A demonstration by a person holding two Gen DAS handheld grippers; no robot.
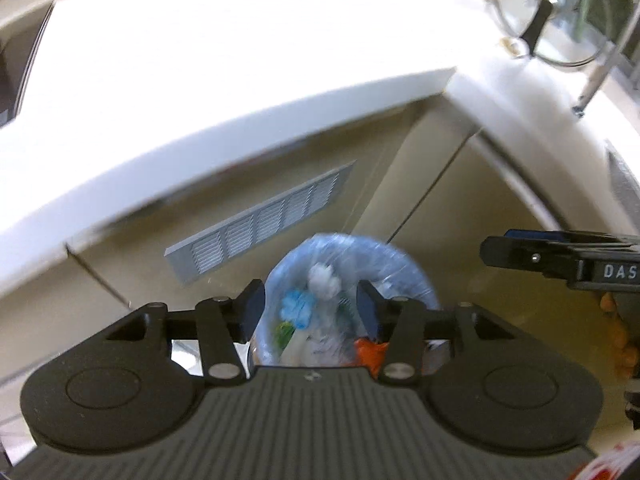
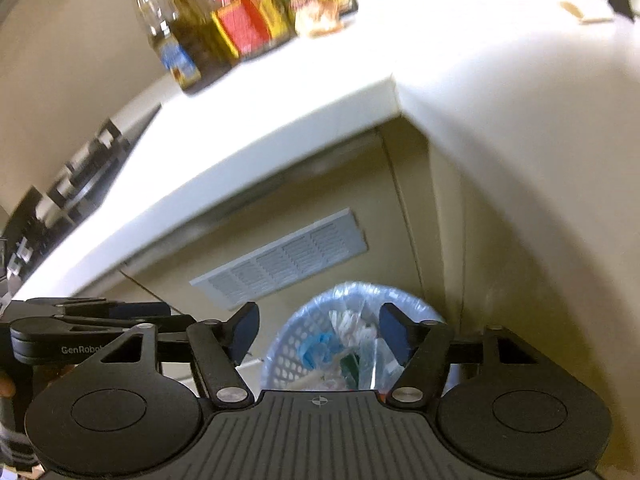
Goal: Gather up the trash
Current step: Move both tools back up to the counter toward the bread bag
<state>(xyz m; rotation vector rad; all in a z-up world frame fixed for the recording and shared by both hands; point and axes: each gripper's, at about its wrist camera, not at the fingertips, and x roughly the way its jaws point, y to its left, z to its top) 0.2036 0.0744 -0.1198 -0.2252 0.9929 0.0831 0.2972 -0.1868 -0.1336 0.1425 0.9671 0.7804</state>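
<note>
Across the upper half of both frames a white L-shaped countertop (image 1: 224,80) is curving over beige cabinet fronts bearing a grey louvred vent grille (image 1: 264,224). Below it, at lower centre, a round perforated bin lined with a pale blue plastic bag (image 2: 288,344) is sitting on the floor in the cabinet corner, holding crumpled white, blue, green and orange trash (image 1: 320,320). Above the bin the left gripper (image 1: 310,308) and right gripper (image 2: 318,330) are both hanging with jaws apart, gripping nothing
</note>
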